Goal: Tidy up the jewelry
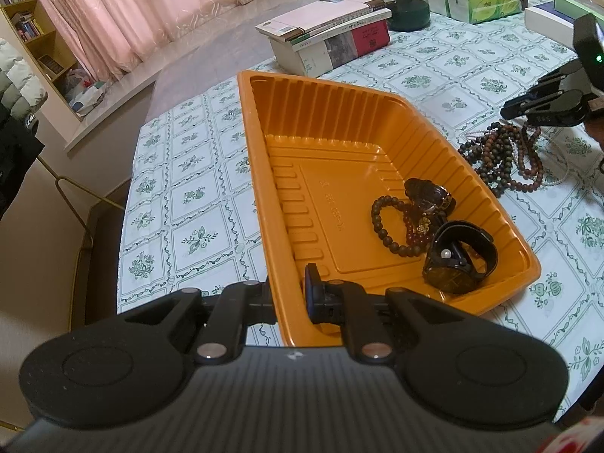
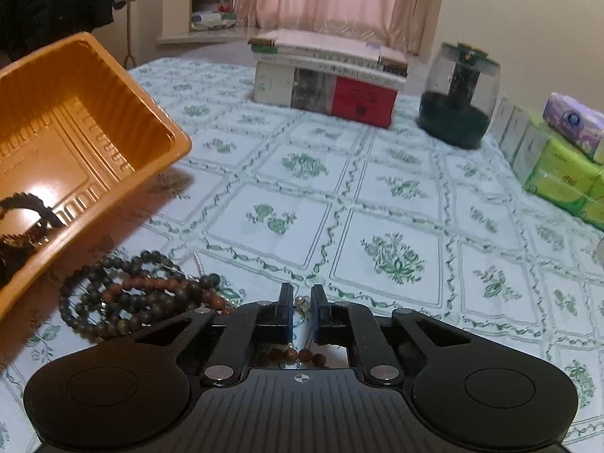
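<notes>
An orange plastic tray (image 1: 339, 120) is tilted, and my left gripper (image 1: 290, 294) is shut on its near wall. Inside lie a dark bead bracelet (image 1: 389, 226), a red bead bracelet and two black watches (image 1: 458, 256). The tray also shows at the left of the right wrist view (image 2: 94, 113). A heap of dark and brown bead necklaces (image 2: 143, 302) lies on the tablecloth beside the tray, and also shows in the left wrist view (image 1: 506, 154). My right gripper (image 2: 302, 302) is nearly shut on a thin pale strand among the beads. It appears in the left wrist view (image 1: 509, 111).
The table has a white and green floral cloth (image 2: 377, 204). A stack of books (image 2: 328, 79), a dark green glass jar (image 2: 458, 102) and green tissue packs (image 2: 558, 166) stand at the back. The table edge is at the left (image 1: 128, 204).
</notes>
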The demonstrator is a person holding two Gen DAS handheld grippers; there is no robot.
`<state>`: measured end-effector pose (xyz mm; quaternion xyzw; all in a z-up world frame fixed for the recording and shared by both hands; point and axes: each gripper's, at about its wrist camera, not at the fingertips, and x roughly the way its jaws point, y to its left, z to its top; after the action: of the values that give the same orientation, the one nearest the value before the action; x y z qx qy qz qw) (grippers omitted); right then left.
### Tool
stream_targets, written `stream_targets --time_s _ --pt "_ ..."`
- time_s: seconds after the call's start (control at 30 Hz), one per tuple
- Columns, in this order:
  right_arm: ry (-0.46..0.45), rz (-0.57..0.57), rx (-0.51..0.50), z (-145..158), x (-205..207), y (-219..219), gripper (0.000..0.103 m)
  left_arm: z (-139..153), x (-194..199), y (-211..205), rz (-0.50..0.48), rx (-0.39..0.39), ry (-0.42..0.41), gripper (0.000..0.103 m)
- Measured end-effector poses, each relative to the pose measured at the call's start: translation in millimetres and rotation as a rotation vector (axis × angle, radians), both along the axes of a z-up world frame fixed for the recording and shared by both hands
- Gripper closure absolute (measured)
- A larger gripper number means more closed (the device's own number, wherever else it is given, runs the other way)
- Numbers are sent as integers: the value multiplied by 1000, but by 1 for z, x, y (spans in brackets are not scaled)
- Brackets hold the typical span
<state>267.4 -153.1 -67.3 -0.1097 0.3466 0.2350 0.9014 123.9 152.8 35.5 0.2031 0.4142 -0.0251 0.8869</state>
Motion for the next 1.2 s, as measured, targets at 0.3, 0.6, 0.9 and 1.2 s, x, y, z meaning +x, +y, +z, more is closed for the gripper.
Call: stream_targets --time_s 0.3,0.6,0.9,1.2 --pt "-101 99 108 59 -48 23 94 -1 -1 1 -2 -3 -9 92" --pt "-97 341 220 100 -104 92 94 0 -3 2 -8 -9 -15 92" --pt "-49 441 159 73 -125 125 94 0 -4 3 -15 -15 -23 92" --pt "-41 451 154 75 -127 131 94 0 -4 4 -15 -16 -23 92"
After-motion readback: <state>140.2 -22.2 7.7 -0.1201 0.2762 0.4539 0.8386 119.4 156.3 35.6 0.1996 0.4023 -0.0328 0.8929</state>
